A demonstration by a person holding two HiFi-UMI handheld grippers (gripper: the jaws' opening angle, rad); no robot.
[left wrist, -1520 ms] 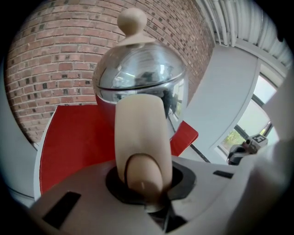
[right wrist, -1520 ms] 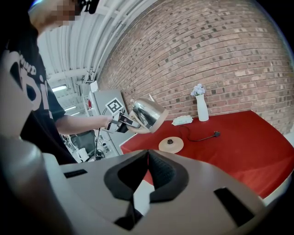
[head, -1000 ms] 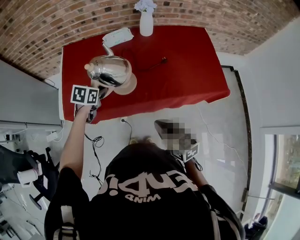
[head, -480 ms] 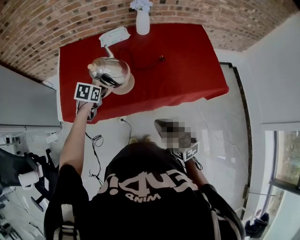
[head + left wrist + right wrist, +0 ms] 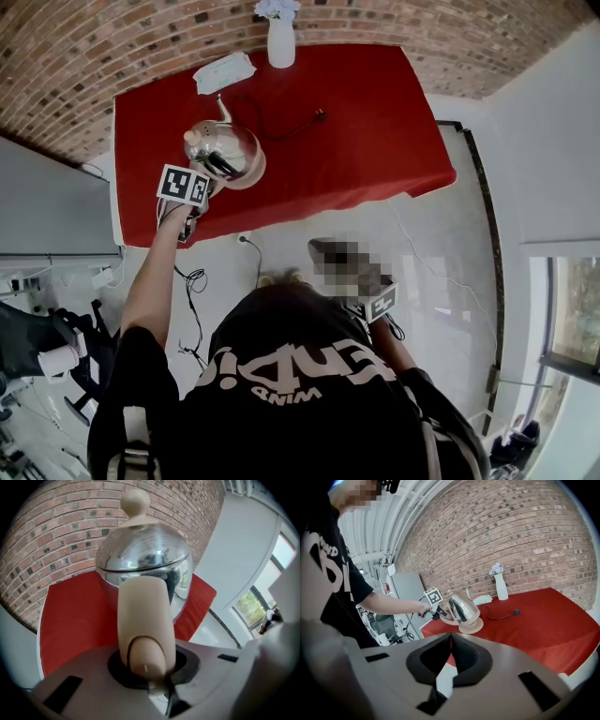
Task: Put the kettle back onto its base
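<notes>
My left claw, clenched on the handle, has brought the kettle down closer to its base; tilted, not yet seated.

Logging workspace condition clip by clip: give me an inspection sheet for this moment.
Surface: table under a red cloth.
Job's things: shiny steel kettle with beige handle, tilted over its round beige base, not seated flat.
Clutter: white vase of flowers and white packet at the far edge.
Grippers: left gripper shut on the kettle's handle; right gripper shut, empty, away from the table.
Cables: black cord with plug on the cloth; black cable on the floor.
Surroundings: brick wall, pale floor, window.
</notes>
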